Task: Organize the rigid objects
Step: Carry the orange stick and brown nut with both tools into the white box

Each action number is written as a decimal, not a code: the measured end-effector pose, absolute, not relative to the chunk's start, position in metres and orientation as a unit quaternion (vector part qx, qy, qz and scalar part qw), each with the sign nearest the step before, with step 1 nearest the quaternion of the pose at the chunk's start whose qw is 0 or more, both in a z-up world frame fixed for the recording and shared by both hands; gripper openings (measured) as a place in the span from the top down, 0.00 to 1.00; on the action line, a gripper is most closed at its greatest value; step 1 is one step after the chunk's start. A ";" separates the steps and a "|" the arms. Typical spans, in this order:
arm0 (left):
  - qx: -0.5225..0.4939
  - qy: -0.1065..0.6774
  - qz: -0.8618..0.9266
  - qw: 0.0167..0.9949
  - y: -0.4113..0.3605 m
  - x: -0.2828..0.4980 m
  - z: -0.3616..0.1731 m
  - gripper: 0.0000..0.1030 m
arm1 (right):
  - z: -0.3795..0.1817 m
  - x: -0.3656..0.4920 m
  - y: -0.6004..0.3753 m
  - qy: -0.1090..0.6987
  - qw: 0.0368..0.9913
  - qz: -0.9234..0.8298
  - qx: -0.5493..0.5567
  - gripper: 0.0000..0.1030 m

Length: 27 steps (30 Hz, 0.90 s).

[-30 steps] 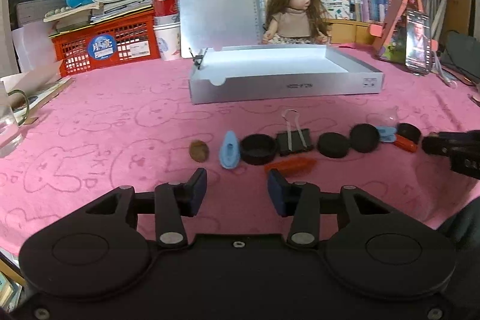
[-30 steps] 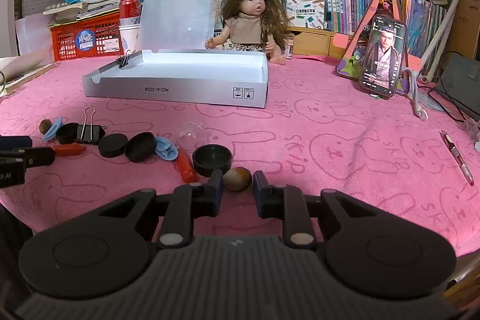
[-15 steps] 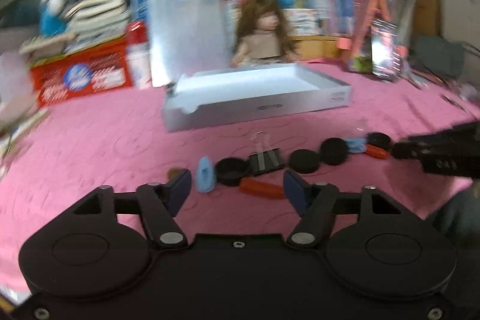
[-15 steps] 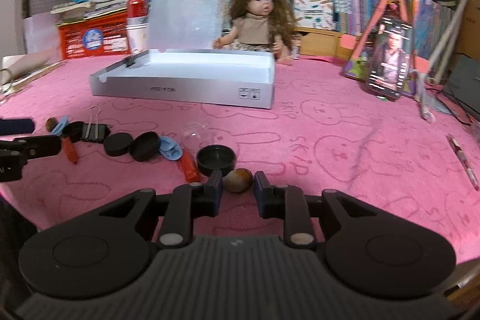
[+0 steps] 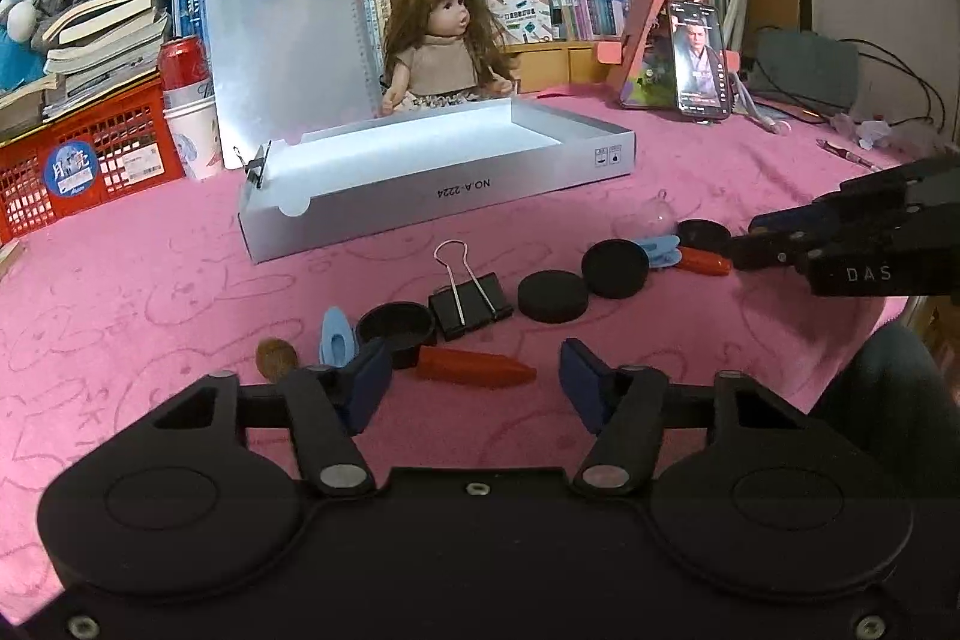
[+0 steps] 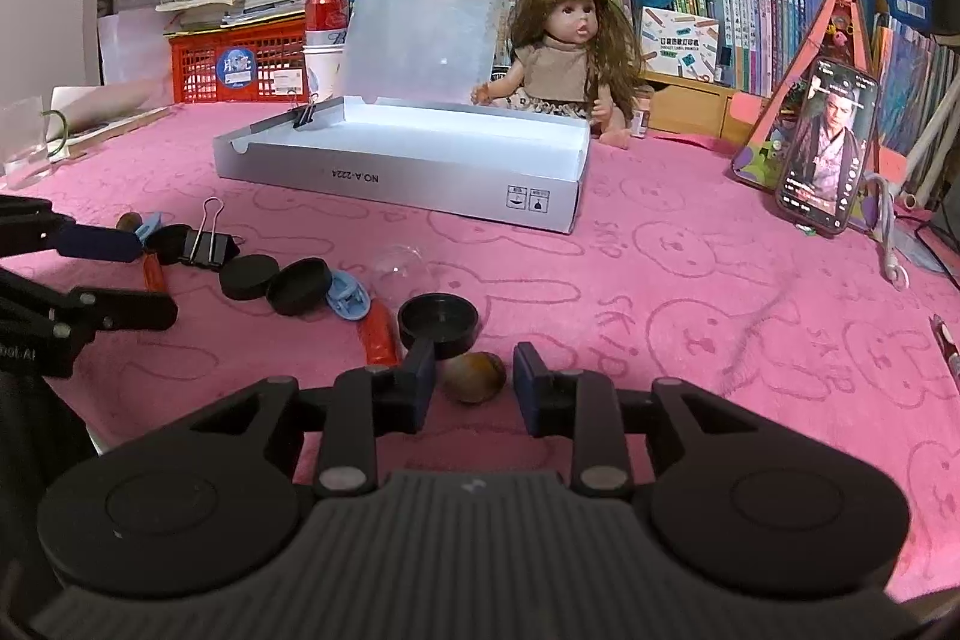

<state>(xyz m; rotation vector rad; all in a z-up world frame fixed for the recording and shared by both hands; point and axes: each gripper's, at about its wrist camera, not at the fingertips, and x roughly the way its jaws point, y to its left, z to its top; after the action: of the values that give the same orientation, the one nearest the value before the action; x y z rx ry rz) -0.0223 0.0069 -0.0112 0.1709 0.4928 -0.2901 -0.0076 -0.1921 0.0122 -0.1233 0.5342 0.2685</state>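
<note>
We saw the black cup [image 5: 396, 331] partly hidden behind the left gripper's finger [image 5: 367, 383]. The pen [image 6: 948, 346] was cut off at the right edge, and we could not read the phone [image 6: 831, 148] screen's small text.

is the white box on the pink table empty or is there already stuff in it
Empty as far as shown: the white box shows only bare floor, with one binder clip clipped on its rim. Its near wall hides a strip of floor.
</note>
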 end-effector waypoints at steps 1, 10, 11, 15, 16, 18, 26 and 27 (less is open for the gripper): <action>0.086 0.242 -0.145 0.955 0.007 -0.021 -0.012 0.51 | 0.012 -0.008 -0.192 0.263 0.954 0.133 -0.060 0.67; 0.084 0.240 -0.156 0.955 0.001 -0.030 -0.010 0.60 | 0.016 -0.014 -0.192 0.259 0.958 0.119 -0.042 0.75; 0.080 0.240 -0.155 0.955 0.001 -0.030 -0.009 0.60 | 0.019 -0.014 -0.193 0.260 0.958 0.118 -0.036 0.75; 0.061 0.239 -0.140 0.959 -0.001 -0.029 0.004 0.60 | 0.029 -0.010 -0.193 0.264 0.958 0.111 -0.006 0.75; 0.052 0.240 -0.135 0.960 -0.001 -0.028 0.008 0.60 | 0.031 -0.008 -0.193 0.266 0.958 0.111 0.002 0.75; 0.036 0.244 -0.125 0.961 0.001 -0.023 0.017 0.60 | 0.036 -0.003 -0.194 0.271 0.956 0.110 0.023 0.75; 0.011 0.250 -0.087 0.964 0.009 0.006 0.047 0.60 | 0.056 0.023 -0.192 0.277 0.954 0.099 0.064 0.75; 0.011 0.248 -0.083 0.965 0.008 0.009 0.050 0.60 | 0.058 0.027 -0.192 0.277 0.953 0.098 0.067 0.75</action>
<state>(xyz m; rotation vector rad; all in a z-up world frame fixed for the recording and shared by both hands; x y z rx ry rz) 0.0087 0.0085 0.0502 0.0230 0.5019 -0.1688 0.0272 -0.1920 0.0582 0.1364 0.5634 0.1999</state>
